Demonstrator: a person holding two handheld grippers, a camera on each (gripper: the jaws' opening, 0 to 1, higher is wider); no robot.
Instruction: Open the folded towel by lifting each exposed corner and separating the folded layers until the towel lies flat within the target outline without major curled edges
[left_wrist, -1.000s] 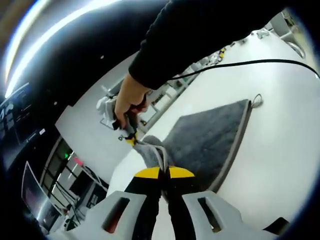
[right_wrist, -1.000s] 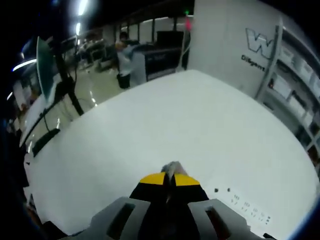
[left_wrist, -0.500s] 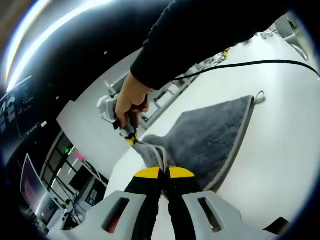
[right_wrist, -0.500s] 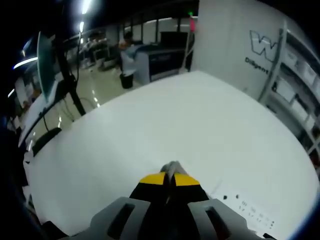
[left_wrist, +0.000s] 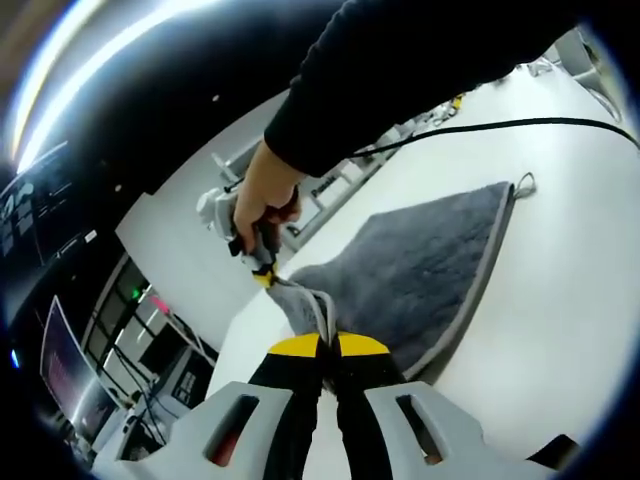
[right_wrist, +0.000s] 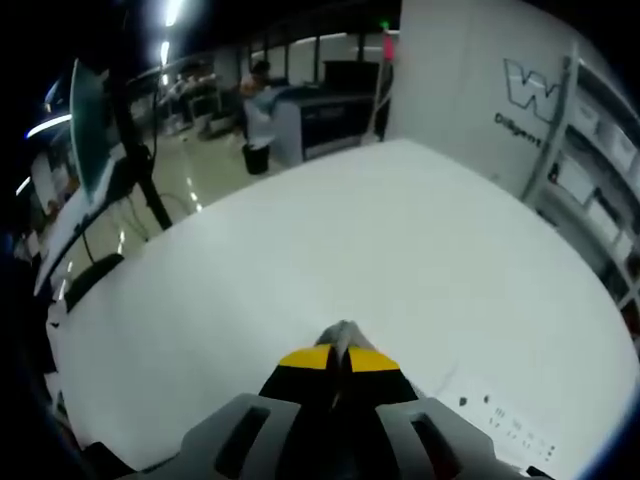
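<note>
A broad white table (left_wrist: 560, 330) carries everything in the left gripper view, and the same bare white surface spreads ahead of the jaws in the right gripper view. On it lies the grey towel (left_wrist: 420, 280), with most of its area resting flat on the tabletop and its pale edge binding running along the right side up to a small hanging loop (left_wrist: 523, 185) at the far corner. The near end of the towel is lifted off the table into a raised ridge stretched between the two tools.

A dark-sleeved arm (left_wrist: 400, 70) reaches in from the top, its hand (left_wrist: 262, 200) wrapped around the right gripper (left_wrist: 264, 275), whose tips are pinched together on the far end of that raised fold. The left gripper (left_wrist: 328, 345) has its yellow-tipped jaws pressed together on the towel's near corner.

In the right gripper view, the yellow-tipped jaws are likewise clamped, with a sliver of grey cloth sticking out between them.

A black cable (left_wrist: 500, 125) runs across the table beyond the towel.
</note>
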